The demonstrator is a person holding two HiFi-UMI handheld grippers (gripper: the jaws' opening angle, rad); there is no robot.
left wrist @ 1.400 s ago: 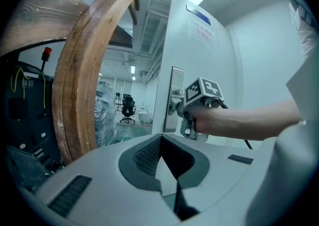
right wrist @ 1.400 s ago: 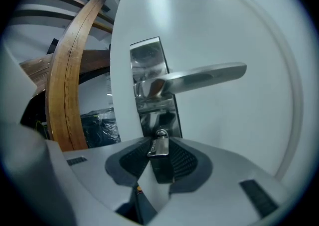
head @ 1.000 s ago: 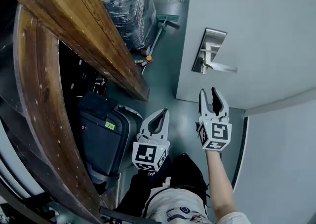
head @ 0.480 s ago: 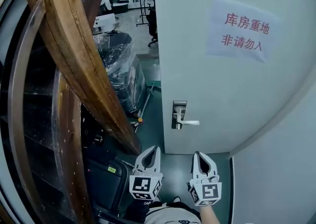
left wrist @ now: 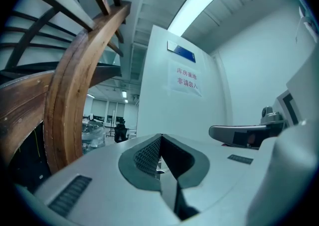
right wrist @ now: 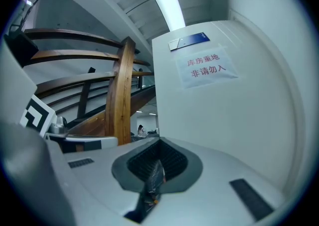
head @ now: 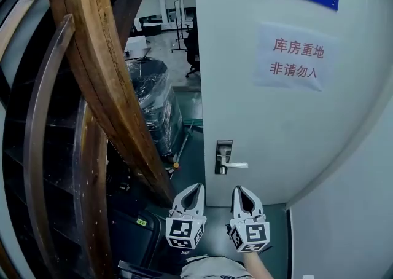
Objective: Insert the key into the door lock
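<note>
The pale door [head: 276, 118] stands ajar ahead, with its metal lock plate [head: 223, 149] and lever handle [head: 236, 165] just above my grippers. My right gripper [head: 237, 189] points level at the door's lower part, below the handle. It is shut on a small dark key [right wrist: 153, 177] that lies between its pads. To its left, my left gripper [head: 194, 185] is level too and shut, nothing in it. In the left gripper view the closed tips [left wrist: 160, 136] face the door's edge [left wrist: 149, 115].
Curved wooden stair beams [head: 104, 99] rise close on the left. A plastic-wrapped pallet [head: 153, 99] and a black suitcase [head: 132, 228] stand on the floor beyond them. A paper sign [head: 295, 56] hangs on the door. A pale wall [head: 362, 210] closes the right side.
The head view has tilted up, bringing the door's sign into sight. Both grippers rose and now sit low in the picture, closer together, just under the handle.
</note>
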